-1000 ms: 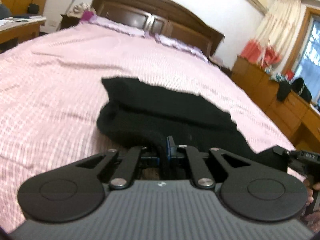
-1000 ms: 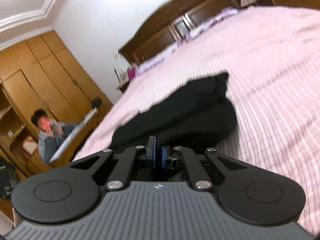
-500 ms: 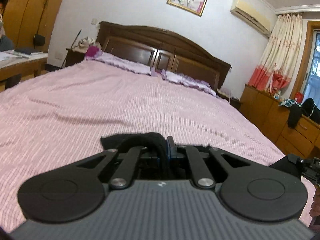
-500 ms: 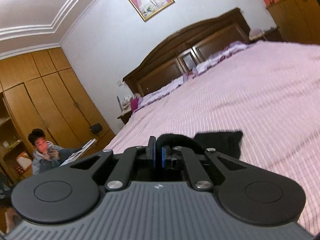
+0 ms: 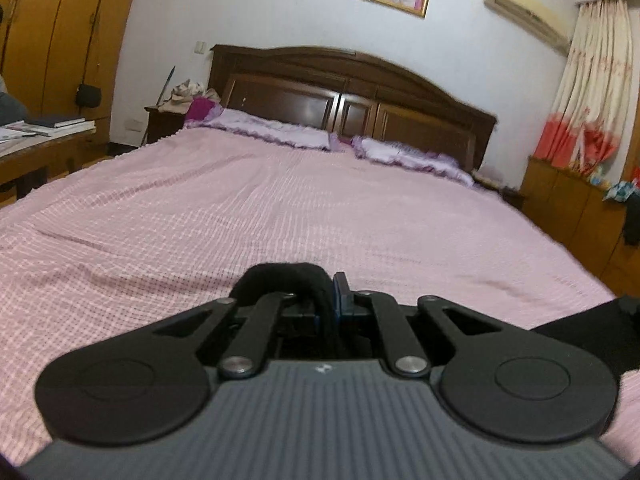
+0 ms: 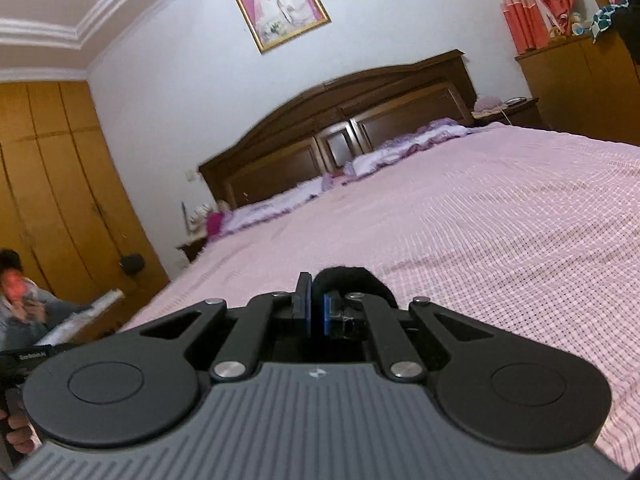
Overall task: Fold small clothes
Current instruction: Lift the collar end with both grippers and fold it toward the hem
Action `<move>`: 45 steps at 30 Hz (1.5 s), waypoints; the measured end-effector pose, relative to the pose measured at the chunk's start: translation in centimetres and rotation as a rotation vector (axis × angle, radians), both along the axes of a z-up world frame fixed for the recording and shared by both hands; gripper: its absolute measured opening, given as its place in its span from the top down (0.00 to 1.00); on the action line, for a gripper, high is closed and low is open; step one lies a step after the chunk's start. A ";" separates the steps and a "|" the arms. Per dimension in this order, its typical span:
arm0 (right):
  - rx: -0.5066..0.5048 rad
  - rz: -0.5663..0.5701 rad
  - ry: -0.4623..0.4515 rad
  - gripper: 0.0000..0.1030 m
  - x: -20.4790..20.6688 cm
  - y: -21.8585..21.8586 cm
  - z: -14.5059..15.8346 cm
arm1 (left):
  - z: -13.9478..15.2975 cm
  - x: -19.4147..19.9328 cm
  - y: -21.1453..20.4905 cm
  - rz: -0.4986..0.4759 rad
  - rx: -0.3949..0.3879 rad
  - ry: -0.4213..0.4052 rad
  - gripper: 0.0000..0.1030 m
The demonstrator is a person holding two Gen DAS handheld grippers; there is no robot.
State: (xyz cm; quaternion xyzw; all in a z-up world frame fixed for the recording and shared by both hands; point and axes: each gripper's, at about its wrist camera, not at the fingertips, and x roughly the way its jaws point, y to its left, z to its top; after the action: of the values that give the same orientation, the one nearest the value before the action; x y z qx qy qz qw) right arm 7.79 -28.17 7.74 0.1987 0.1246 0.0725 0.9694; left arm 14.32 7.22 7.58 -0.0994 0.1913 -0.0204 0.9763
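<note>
The wide bed (image 5: 280,208) fills both views, covered by a pale pink spread woven in a fine waffle grid, slightly rumpled in long shallow creases. At its far end stands a dark brown wooden headboard (image 5: 352,92) with an arched top and recessed panels, and against it lie two lilac pillows (image 5: 276,130) with frilled edges.

My left gripper (image 5: 334,300) is clamped on a soft black knitted garment (image 5: 280,276): a fuzzy fold of it bulges up and to the left of the blue-padded fingers (image 5: 340,294), arching over the black linkage, and the fabric runs down between the pads. The rest of the piece hangs below the gripper body, out of sight.

My right gripper (image 6: 316,312) pinches the same black cloth (image 6: 352,280); here the fold humps up to the right of the fingers (image 6: 306,304), a rounded, matte, woolly lump. A thin dark strip of fabric sits between the two blue pads, which are closed nearly flat together on it.

In both views the garment is raised off the bedspread, near the foot end.
</note>
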 end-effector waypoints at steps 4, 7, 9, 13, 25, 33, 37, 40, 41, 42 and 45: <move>-0.051 -0.013 0.062 0.95 3.9 0.8 -3.4 | -3.6 3.1 -0.4 0.002 0.056 0.065 0.92; -0.087 -0.018 0.112 0.95 6.3 1.1 -6.1 | -6.2 4.7 -0.3 0.013 0.086 0.115 0.92; -0.110 -0.028 0.146 0.95 7.9 1.2 -7.7 | -7.7 5.6 0.0 0.024 0.097 0.147 0.92; -0.106 -0.035 0.249 0.95 10.7 0.6 -11.1 | -10.2 6.8 1.0 0.029 0.080 0.210 0.90; -0.010 0.021 0.326 0.69 11.5 -0.2 -12.4 | -8.7 4.4 1.0 0.000 -0.007 0.219 0.71; 0.054 0.100 0.326 0.45 7.7 0.5 -11.2 | -8.7 2.1 0.1 -0.082 -0.078 0.255 0.61; 0.061 0.124 0.328 0.74 7.2 0.8 -11.2 | -8.9 2.2 -0.3 -0.100 -0.103 0.252 0.78; 0.105 0.128 0.325 0.94 6.7 0.4 -10.9 | -8.5 2.5 0.2 -0.097 -0.149 0.240 0.92; 0.120 0.126 0.311 0.94 6.5 0.2 -10.6 | -8.1 2.7 0.4 -0.087 -0.154 0.226 0.92; 0.128 0.117 0.295 0.94 6.6 0.1 -10.2 | -7.7 2.8 0.5 -0.076 -0.154 0.210 0.92; 0.143 0.103 0.254 0.94 7.3 -0.3 -9.1 | -6.2 4.0 1.1 -0.043 -0.166 0.170 0.92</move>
State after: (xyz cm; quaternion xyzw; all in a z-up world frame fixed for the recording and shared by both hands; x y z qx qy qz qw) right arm 15.08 -28.45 -1.35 0.2683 0.2506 0.1053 0.9242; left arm 18.29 8.30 1.39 -0.1774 0.2733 -0.0485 0.9442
